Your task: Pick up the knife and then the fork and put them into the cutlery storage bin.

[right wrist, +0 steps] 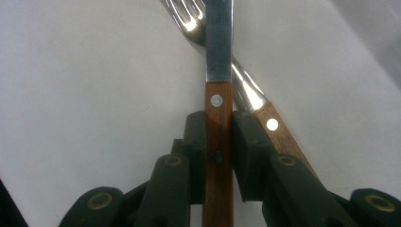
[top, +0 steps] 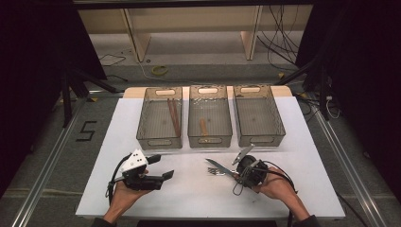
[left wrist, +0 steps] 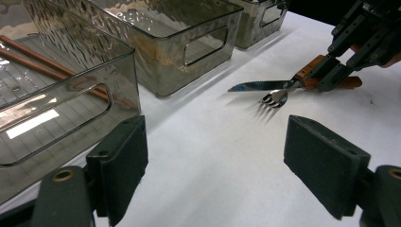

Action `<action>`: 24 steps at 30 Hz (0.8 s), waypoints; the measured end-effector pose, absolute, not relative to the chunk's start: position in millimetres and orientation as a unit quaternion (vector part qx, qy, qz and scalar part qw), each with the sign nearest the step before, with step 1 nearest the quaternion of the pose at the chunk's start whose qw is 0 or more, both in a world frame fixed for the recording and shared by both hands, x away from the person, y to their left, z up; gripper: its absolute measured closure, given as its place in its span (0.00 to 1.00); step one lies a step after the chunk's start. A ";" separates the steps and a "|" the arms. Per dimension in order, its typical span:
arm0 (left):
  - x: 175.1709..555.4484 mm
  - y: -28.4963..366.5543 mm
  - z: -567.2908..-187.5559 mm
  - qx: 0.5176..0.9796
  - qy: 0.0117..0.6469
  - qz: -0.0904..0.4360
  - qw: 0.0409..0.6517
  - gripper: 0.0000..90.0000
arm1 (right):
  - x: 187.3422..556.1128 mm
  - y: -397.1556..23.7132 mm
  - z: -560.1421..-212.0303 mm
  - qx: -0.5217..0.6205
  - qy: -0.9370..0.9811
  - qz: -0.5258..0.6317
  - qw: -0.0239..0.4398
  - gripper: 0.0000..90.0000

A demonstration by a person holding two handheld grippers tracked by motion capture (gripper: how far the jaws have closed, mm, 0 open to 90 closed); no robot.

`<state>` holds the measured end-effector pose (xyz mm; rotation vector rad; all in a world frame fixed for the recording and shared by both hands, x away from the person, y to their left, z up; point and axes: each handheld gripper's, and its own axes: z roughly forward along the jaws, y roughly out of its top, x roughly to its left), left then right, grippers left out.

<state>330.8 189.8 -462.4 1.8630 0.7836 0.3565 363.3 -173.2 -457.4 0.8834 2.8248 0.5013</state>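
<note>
My right tool (right wrist: 218,156) is clamped on the wooden handle of the knife (right wrist: 219,142), pads pressing both flat sides just below the upper rivet, jaws narrow. The blade runs straight out ahead of the jaws. In the high view the right tool (top: 240,174) sits near the front edge of the worktop (top: 293,142), right of middle, with the knife (top: 220,166) pointing left toward the centre.

The fork (right wrist: 257,101) lies under the knife, crossing it at an angle; its handle touches or sits just beside my right pad, and its tines poke out left of the blade at the top. From the left tool's view the knife (left wrist: 265,86) looks lifted a bit at the tip with the fork (left wrist: 275,98) below it on the worktop.

To do this well, I'd judge: lift straight up so the blade clears the fork without dragging it, keep the grip square on the handle so the knife doesn't swivel, then carry it to a bin. The risk is the fork handle catching on the pad and coming along.

My left tool (left wrist: 215,165) is wide open, holding nothing, hovering over bare worktop near the front-left, pointing toward the cutlery.

Three clear bins stand in a row along the far edge. The left bin (top: 160,139) holds chopsticks (top: 173,116), the middle bin (top: 210,139) something small and brownish that I can't identify, and the right bin (top: 259,138) looks empty. I'd guess the knife goes there.
</note>
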 end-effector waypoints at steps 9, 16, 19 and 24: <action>331.3 190.9 -462.5 0.775 0.330 0.148 0.519 0.24 | 360.1 -177.8 -446.1 0.292 0.934 0.193 0.070 0.86; 331.3 191.4 -462.1 0.774 0.331 0.149 0.520 0.24 | 364.0 -186.9 -430.3 0.305 0.921 0.224 0.088 0.86; 331.4 191.6 -462.1 0.773 0.332 0.149 0.520 0.24 | 368.0 -191.5 -425.6 0.313 0.916 0.234 0.092 0.86; 331.6 191.7 -462.3 0.772 0.333 0.150 0.520 0.24 | 388.2 -205.4 -408.8 0.341 0.896 0.264 0.108 0.86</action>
